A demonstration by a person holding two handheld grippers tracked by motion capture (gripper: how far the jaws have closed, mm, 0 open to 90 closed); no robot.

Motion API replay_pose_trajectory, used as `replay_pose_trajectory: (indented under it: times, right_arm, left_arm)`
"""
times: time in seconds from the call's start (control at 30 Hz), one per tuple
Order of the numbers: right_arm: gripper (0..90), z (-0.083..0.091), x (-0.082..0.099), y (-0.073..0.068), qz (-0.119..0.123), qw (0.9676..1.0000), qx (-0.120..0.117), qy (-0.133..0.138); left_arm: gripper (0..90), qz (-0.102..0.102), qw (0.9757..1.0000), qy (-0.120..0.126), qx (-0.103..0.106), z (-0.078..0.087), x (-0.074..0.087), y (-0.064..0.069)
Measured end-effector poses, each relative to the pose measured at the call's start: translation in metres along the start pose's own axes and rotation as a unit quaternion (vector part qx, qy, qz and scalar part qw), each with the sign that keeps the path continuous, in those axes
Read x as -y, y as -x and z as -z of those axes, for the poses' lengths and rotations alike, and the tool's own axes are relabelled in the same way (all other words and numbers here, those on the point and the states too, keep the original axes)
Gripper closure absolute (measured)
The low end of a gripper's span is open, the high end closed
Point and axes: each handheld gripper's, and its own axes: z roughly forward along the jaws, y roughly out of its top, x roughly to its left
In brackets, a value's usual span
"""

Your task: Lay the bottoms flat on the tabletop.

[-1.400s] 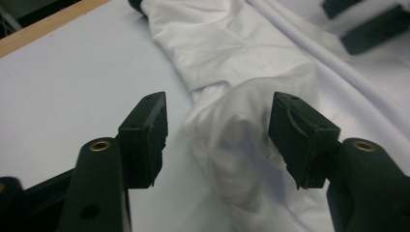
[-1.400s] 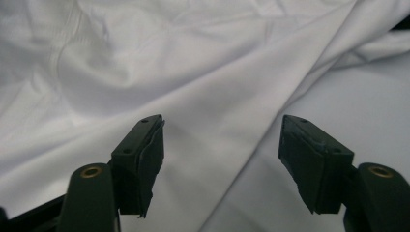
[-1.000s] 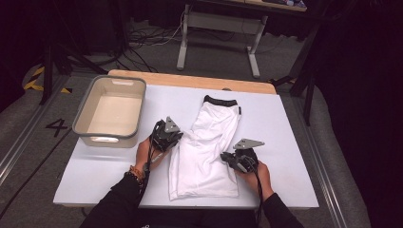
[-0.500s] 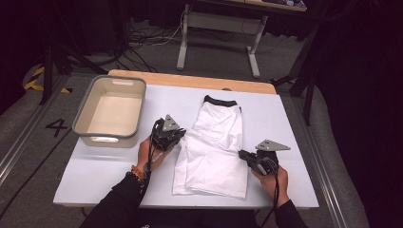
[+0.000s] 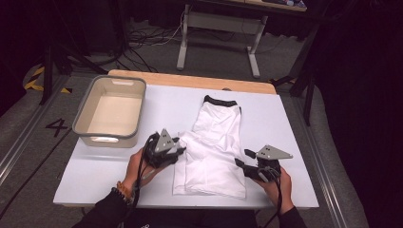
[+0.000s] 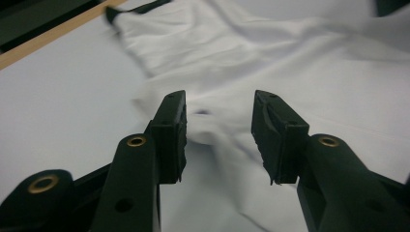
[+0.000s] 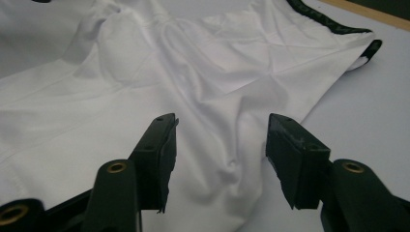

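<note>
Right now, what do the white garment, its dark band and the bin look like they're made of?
White garment: soft woven or knit fabric, matte; it creases and folds flat on the table. Dark band: looks like a stretchy waistband trim, black, though the weave is too small to tell. Bin: probably rigid plastic, beige with a grey rim, smooth with a slight sheen.

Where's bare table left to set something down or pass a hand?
Free: the strip right of the white garment up to the table edge; the far band between the garment's dark waistband and the wooden edge; the near-left corner below the tub. Crowded: near-centre, where the left tool and right tool flank the garment, both open.
</note>
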Motion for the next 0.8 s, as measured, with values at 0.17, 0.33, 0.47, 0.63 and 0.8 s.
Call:
replay_pose_trajectory:
  times: [0.17, 0.33, 0.47, 0.63, 0.8]
  right_arm:
    - [49.2, 0.005, 0.020, -0.015, -0.007, 0.9989, -0.040, -0.023]
    - [52.1, 0.003, 0.032, -0.029, 0.015, 0.9975, -0.050, -0.046]
    - [51.2, 0.004, 0.031, -0.031, 0.024, 0.9965, -0.065, -0.047]
    - [47.4, 0.004, 0.036, -0.031, 0.029, 0.9962, -0.058, -0.057]
    - [82.4, 0.001, 0.040, -0.026, 0.025, 0.9958, -0.048, -0.073]
  left_arm:
    - [51.4, -0.032, 0.9946, -0.029, 0.095, 0.001, 0.007, 0.045]
    - [49.6, -0.055, 0.9902, -0.081, 0.100, -0.020, 0.015, 0.064]
    - [62.5, -0.035, 0.9902, -0.094, 0.098, -0.029, 0.020, 0.058]
    - [76.7, -0.006, 0.9898, -0.094, 0.107, -0.032, 0.024, 0.047]
    - [83.5, 0.000, 0.9916, -0.069, 0.109, -0.026, 0.022, 0.045]
